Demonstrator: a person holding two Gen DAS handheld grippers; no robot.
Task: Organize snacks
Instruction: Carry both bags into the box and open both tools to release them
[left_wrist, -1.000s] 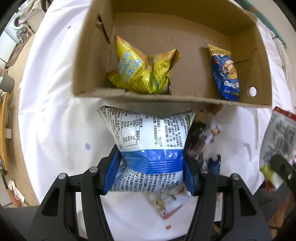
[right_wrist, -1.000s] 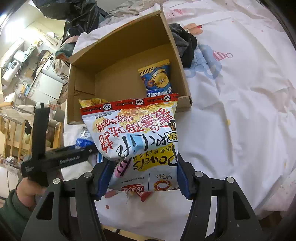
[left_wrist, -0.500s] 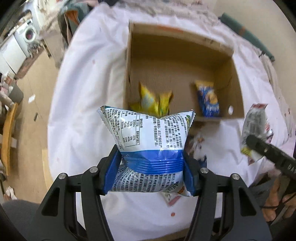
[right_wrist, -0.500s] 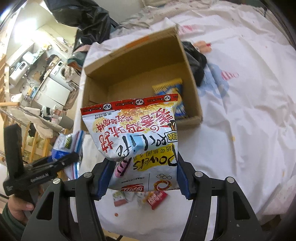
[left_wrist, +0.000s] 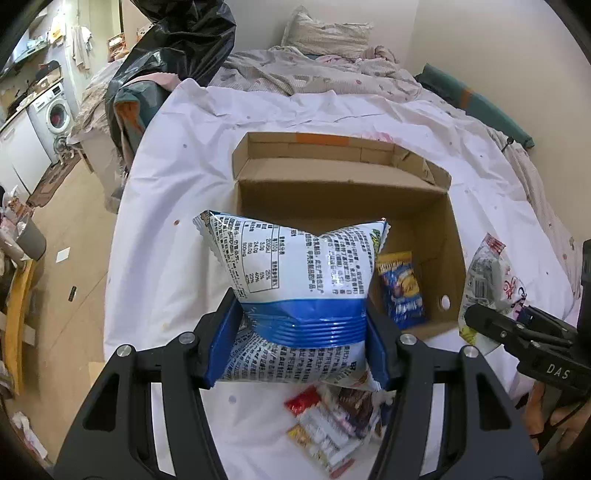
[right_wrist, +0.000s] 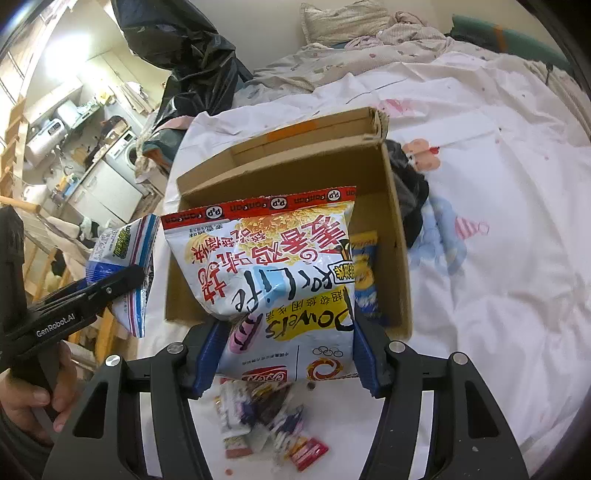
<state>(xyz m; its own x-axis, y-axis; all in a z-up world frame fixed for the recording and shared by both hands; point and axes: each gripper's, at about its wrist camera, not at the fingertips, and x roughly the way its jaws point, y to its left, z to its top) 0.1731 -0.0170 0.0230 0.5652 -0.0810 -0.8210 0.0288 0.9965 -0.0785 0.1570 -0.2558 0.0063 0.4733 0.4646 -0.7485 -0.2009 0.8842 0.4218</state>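
Observation:
My left gripper (left_wrist: 301, 347) is shut on a puffy white and blue snack bag (left_wrist: 295, 273), held in the air in front of the open cardboard box (left_wrist: 452, 236). My right gripper (right_wrist: 284, 356) is shut on a white, yellow and red snack bag (right_wrist: 273, 266), also raised before the box (right_wrist: 400, 258). A small blue and yellow packet (left_wrist: 400, 288) lies inside the box at its right side. The raised bags hide the left part of the box floor. Each view shows the other gripper with its bag at the frame's edge.
Several small loose snack packets (left_wrist: 332, 424) lie on the white cloth (left_wrist: 166, 221) below the grippers, also seen as a pile (right_wrist: 266, 421). A dark garment (right_wrist: 410, 199) sits right of the box. A black plastic bag (left_wrist: 177, 55) and bedding lie behind.
Both grippers have risen and tilted up with their bags still held. The box now looks smaller and farther, and the yellow bag inside it is hidden behind the white and blue bag.

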